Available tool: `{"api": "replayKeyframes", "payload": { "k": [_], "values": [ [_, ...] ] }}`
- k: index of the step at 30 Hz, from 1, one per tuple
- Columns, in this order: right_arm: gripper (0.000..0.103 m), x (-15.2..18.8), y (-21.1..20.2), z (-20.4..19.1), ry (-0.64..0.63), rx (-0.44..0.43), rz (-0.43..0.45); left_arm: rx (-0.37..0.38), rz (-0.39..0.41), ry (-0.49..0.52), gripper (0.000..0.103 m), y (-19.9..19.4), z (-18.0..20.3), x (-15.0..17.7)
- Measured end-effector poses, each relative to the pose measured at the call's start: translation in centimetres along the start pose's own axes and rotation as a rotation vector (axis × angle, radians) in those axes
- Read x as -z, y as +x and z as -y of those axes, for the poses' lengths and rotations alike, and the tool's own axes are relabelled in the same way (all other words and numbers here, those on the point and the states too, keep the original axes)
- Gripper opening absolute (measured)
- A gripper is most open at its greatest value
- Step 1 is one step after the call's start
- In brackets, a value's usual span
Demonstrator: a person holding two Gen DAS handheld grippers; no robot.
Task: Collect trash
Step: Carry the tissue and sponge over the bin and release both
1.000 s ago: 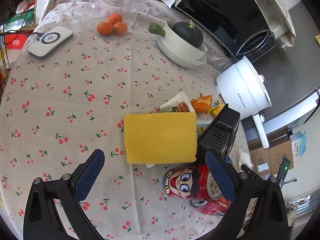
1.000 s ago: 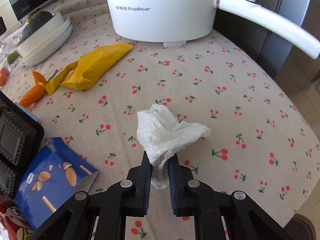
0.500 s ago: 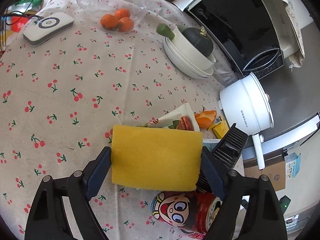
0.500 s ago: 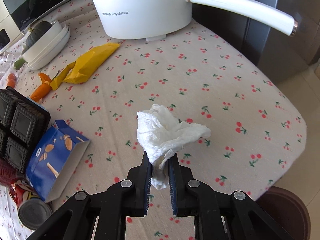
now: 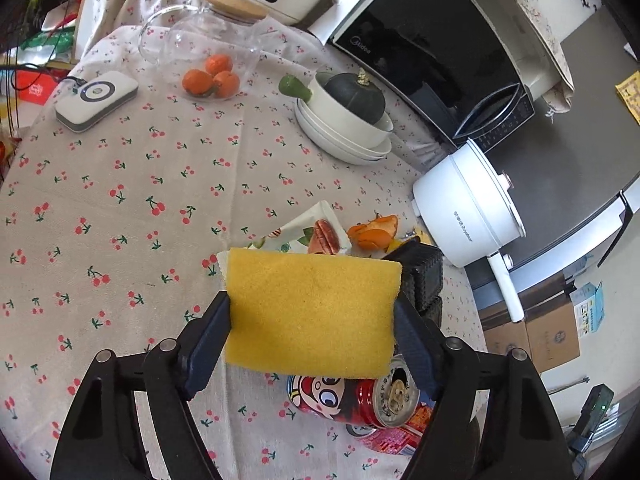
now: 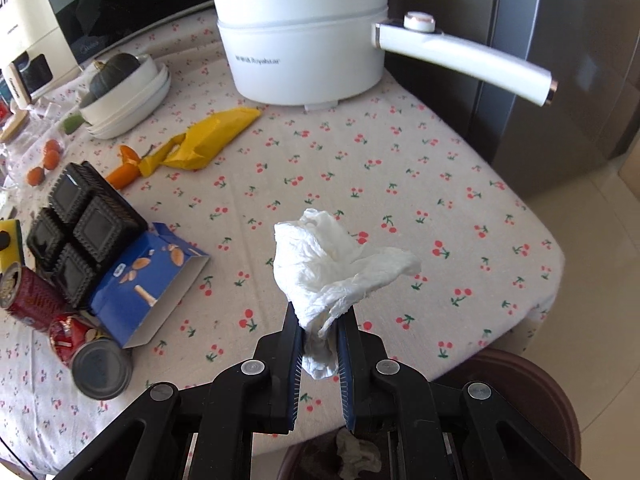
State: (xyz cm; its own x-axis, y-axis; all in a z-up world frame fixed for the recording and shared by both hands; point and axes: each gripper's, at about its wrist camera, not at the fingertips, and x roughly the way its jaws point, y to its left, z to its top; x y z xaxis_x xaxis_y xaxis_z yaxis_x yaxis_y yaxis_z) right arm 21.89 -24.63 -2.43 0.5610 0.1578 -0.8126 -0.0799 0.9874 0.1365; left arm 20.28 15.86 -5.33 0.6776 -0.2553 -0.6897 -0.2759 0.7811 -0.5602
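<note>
Clamping a crumpled white tissue (image 6: pixel 320 276), right tool (image 6: pixel 319 334); left tool (image 5: pixel 310 322), just closing, apparently pinches a yellow sponge (image 5: pixel 312 312).

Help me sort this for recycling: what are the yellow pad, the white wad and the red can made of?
Yellow pad: foam sponge, going by its porous matte face. White wad: crumpled tissue paper, thin and creased. Red can: probably aluminium, with a shiny pull-tab top.
</note>
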Motion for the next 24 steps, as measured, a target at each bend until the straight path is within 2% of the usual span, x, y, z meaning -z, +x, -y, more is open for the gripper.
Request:
{"api": "replayKeyframes", "payload": {
  "k": [7,15,24],
  "values": [
    [0.013,1.4,-3.7,-0.9,-0.017,-0.014,0.037,0.014,0.010,0.065,0.080,-3.9,1.6,1.7],
    [0.013,3.9,-6.0,-0.7,-0.007,0.003,0.044,-0.015,0.053,0.170,0.080,-7.0,3.2,3.9],
    [0.014,6.9,-7.8,0.9,0.025,0.015,0.022,0.058,0.007,0.290,0.080,-8.6,7.6,8.6]
  ]
}}
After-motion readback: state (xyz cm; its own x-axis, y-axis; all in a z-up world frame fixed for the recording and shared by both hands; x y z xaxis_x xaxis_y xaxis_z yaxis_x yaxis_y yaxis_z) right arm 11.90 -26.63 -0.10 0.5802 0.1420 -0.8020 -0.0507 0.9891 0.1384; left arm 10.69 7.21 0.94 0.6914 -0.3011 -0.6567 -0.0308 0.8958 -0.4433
